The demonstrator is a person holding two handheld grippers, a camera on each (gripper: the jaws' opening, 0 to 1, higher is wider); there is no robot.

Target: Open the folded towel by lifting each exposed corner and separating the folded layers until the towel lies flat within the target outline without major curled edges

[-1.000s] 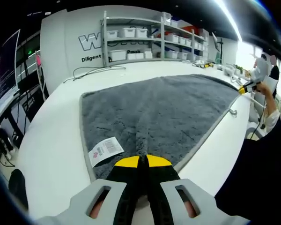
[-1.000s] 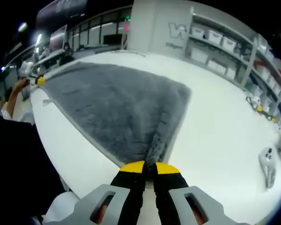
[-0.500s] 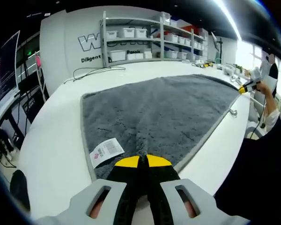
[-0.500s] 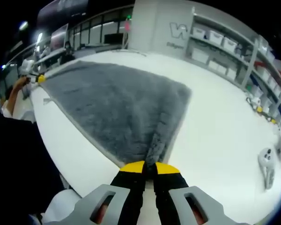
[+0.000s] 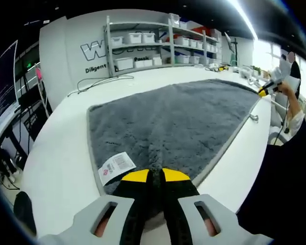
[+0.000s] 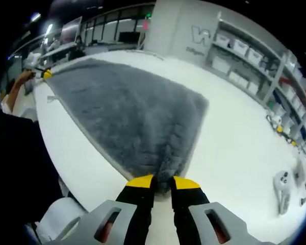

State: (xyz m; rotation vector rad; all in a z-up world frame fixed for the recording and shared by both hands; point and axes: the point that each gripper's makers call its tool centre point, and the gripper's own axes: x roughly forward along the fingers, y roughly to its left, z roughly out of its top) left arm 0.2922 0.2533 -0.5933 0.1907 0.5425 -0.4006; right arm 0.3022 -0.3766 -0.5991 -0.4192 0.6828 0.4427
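A grey fluffy towel (image 5: 173,120) lies spread open on the white table (image 5: 56,153), with a white label (image 5: 115,167) at its near left corner. My left gripper (image 5: 156,176) is shut on the towel's near edge, yellow tips close together. Far right, a hand holds the right gripper (image 5: 265,92) at the towel's other corner. In the right gripper view the towel (image 6: 127,120) runs away up and left, and my right gripper (image 6: 163,182) pinches its near corner, jaws a little apart around the cloth. The left gripper (image 6: 45,74) is at the far corner.
Shelves with white bins (image 5: 143,38) stand behind the table, and cables (image 5: 99,81) lie near its back edge. A white device (image 6: 281,186) rests on the table to the right. The person's dark clothing (image 5: 290,178) lines the table's front edge. A small hanging loop (image 5: 253,118) sticks out of the towel's hem.
Both views have shifted slightly as the hands moved. The pinch ridge in the towel ahead of the right gripper looks flatter, and both pairs of jaws stand a little wider.
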